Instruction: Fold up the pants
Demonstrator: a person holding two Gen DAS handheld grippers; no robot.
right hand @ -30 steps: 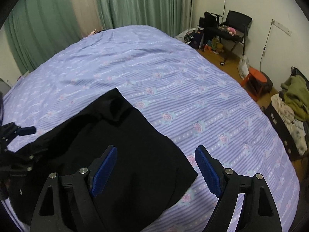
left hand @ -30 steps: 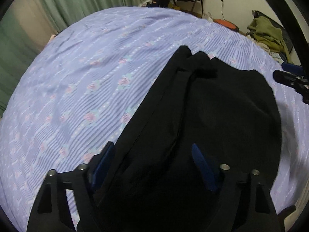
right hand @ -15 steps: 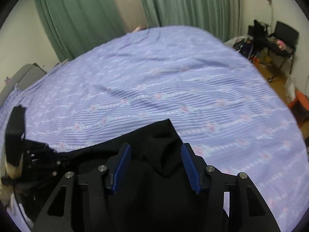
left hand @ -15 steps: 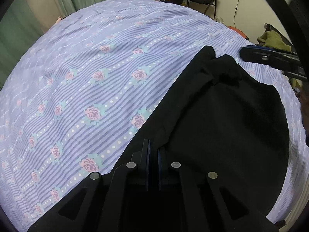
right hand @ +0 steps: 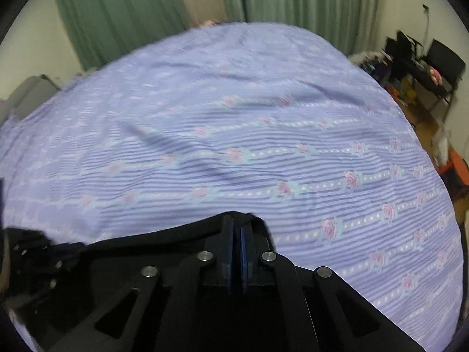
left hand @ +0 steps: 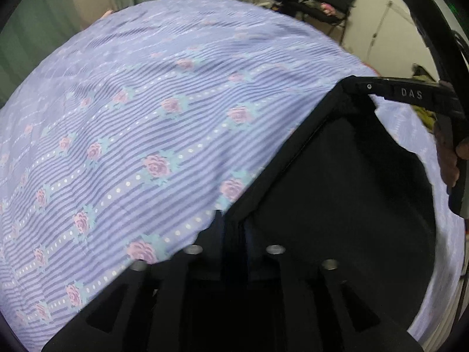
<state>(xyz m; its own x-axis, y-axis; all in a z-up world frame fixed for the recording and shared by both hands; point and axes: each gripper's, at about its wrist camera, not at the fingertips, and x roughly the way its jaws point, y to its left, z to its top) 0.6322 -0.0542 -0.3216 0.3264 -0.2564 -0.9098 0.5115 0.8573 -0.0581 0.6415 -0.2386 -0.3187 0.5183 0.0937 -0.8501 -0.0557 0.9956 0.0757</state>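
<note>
Left gripper (left hand: 234,228): jaws opening, black pants (left hand: 337,193) edge still pinched between them. Right gripper (right hand: 236,234): pads closed on the far corner of the pants (right hand: 176,234). Fabric is stretched taut between both, over the lilac floral bedsheet (right hand: 263,117). Green curtains (right hand: 132,14) seen beyond the bed.
</note>
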